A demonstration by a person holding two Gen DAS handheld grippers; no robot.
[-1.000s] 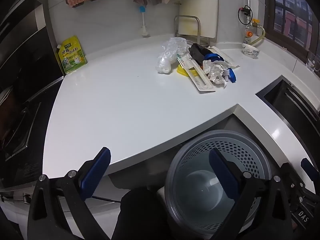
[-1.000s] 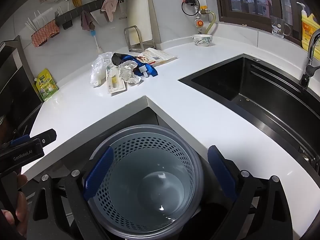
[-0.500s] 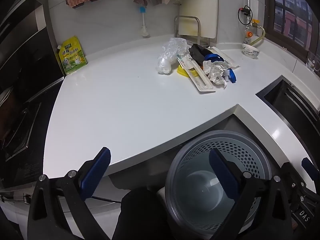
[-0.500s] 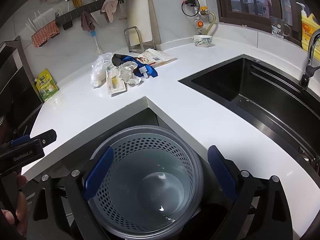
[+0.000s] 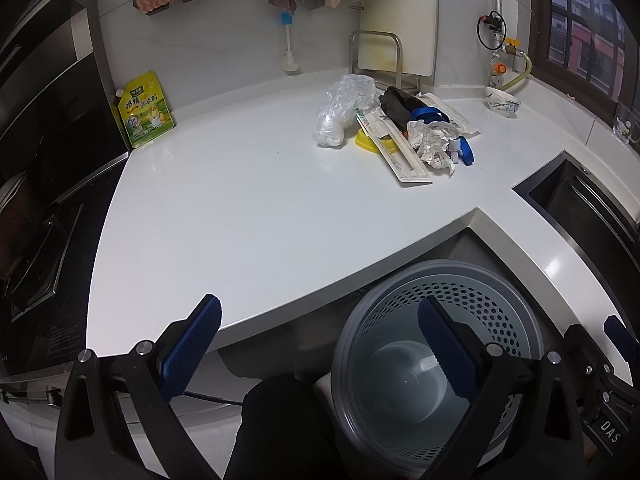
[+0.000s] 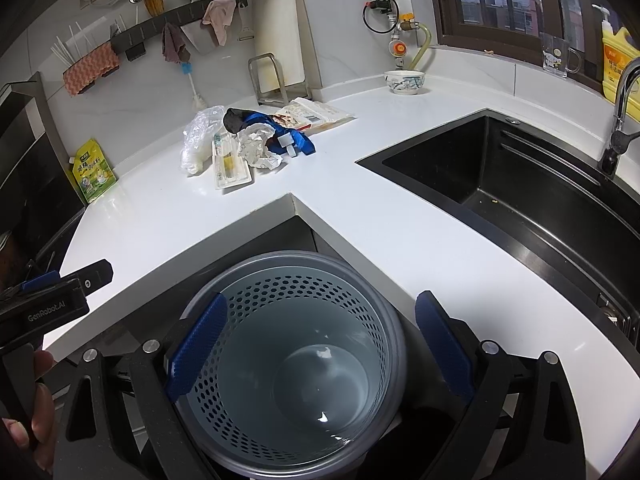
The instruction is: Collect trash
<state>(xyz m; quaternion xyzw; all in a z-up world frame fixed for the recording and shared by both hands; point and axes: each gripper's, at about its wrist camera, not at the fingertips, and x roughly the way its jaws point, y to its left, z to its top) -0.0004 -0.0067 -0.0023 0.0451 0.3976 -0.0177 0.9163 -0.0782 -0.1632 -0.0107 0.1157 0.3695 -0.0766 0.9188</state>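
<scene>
A heap of trash lies at the back of the white counter: a clear plastic bag (image 5: 344, 108) (image 6: 198, 140), a long white packet (image 5: 394, 148) (image 6: 230, 160), crumpled paper (image 5: 432, 142) (image 6: 256, 144), a black and blue piece (image 5: 400, 106) (image 6: 256, 120) and a flat food wrapper (image 6: 316, 114). A grey perforated bin (image 5: 440, 344) (image 6: 296, 360) stands on the floor in the counter's inner corner, with nothing inside. My left gripper (image 5: 320, 352) hangs open over the counter's front edge. My right gripper (image 6: 318, 340) hangs open above the bin.
A black sink (image 6: 520, 192) with a tap (image 6: 618, 120) is on the right. A green-yellow pouch (image 5: 144, 110), a small bowl (image 6: 404, 82), a cutting board in a rack (image 5: 396, 28) and a hob (image 5: 36, 248) border the counter (image 5: 240, 200). A hand (image 6: 36, 412) holds the left gripper.
</scene>
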